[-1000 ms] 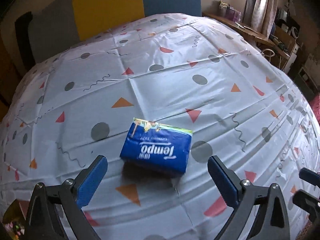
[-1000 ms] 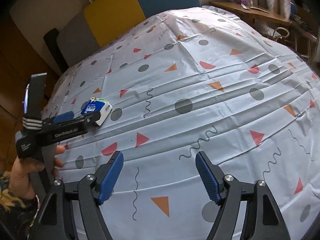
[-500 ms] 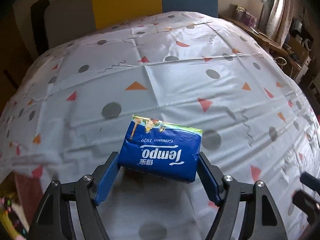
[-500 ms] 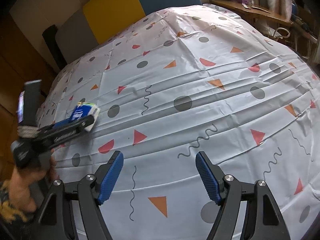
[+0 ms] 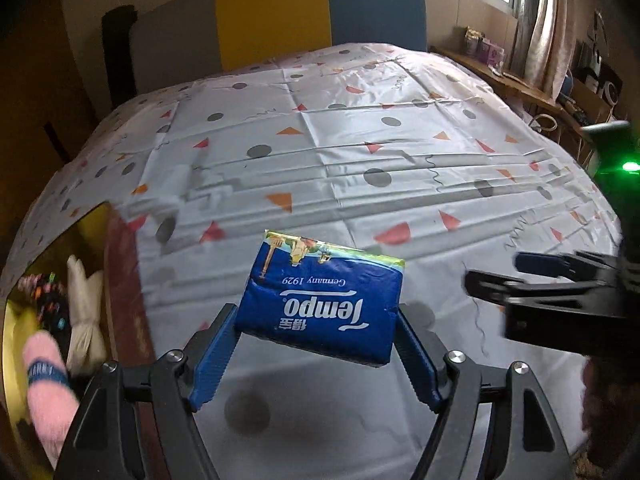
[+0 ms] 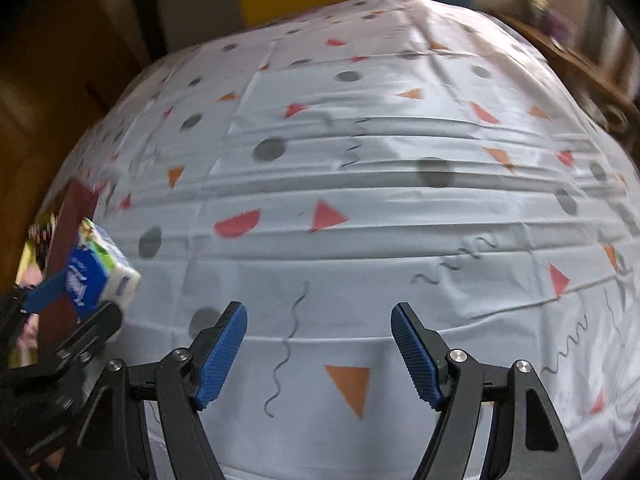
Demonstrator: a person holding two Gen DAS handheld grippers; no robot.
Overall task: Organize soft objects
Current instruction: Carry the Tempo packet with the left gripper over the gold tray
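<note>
Left gripper point(image 5: 316, 344) pinching the blue tissue pack point(image 5: 324, 312) across its two short ends, pack lifted clear of the worktop point(image 5: 360, 152), which has a patterned cloth over it. Pack sits tilted between the pads, label upside down to the wrist view, far edge higher. Right wrist view shows same pack point(image 6: 100, 272) out at the worktop's left edge, over the gap. Right gripper point(image 6: 318, 354) spread, nothing between the pads, hovering above bare cloth, well apart from the pack. Below the left edge: yellow bin point(image 5: 12, 344) with a pink plush item point(image 5: 44, 384), a cream soft toy point(image 5: 82, 316) and something dark with coloured dots already in. Likely drop target. Risks: soft pack, only end-on grip, could squash and slip out early, landing on the floor or the rim. Releasing before it is fully over the bin would miss. Wooden worktop edge near, could clip the pack.
</note>
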